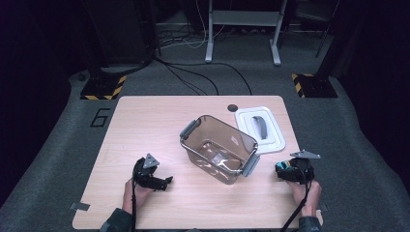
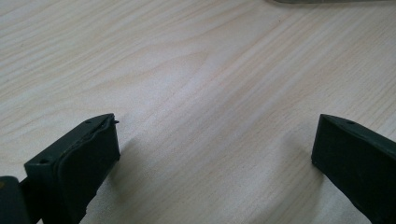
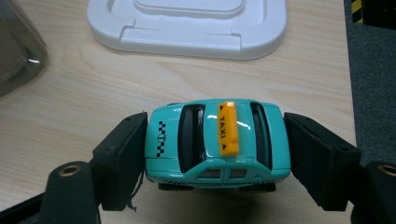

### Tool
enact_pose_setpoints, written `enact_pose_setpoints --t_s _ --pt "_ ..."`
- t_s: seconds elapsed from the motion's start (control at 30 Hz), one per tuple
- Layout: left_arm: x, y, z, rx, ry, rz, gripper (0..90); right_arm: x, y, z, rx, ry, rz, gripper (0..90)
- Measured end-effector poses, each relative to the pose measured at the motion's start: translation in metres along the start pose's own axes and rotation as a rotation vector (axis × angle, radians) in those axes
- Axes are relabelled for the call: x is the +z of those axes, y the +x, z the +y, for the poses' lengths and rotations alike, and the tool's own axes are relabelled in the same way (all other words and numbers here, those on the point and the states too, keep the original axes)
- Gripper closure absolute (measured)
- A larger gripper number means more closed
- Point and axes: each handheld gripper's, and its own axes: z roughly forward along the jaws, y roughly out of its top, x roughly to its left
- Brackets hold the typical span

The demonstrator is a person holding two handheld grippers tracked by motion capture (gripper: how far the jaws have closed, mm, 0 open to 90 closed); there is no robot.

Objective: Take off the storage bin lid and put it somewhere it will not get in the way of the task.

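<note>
A teal toy taxi [image 3: 217,140] with an orange roof sign sits crosswise between the jaws of my right gripper [image 3: 217,154], and the pads press on its nose and tail. In the high view the taxi [image 1: 281,166] is at the table's right front, right of the clear container [image 1: 220,145]. It hangs low over the wood, and I cannot tell whether its wheels touch. My left gripper [image 1: 167,181] rests at the left front, pointing right toward the container. Its jaws [image 2: 215,140] stand wide apart over bare wood with nothing between them.
The clear plastic container, with grey clip handles, stands in the table's middle and looks empty. Its white lid [image 1: 261,128] with a grey handle lies flat behind the right gripper [image 1: 290,170], close to the table's right edge. A dark round hole [image 1: 232,107] marks the far tabletop.
</note>
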Motion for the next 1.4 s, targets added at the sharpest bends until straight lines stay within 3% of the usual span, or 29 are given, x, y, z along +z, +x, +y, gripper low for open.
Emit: enact_pose_setpoints --t_s 1.4 --pt "0.0 0.0 0.0 0.006 0.001 0.002 0.4 -0.045 0.012 0.062 -0.088 -0.073 0.016 24.2"
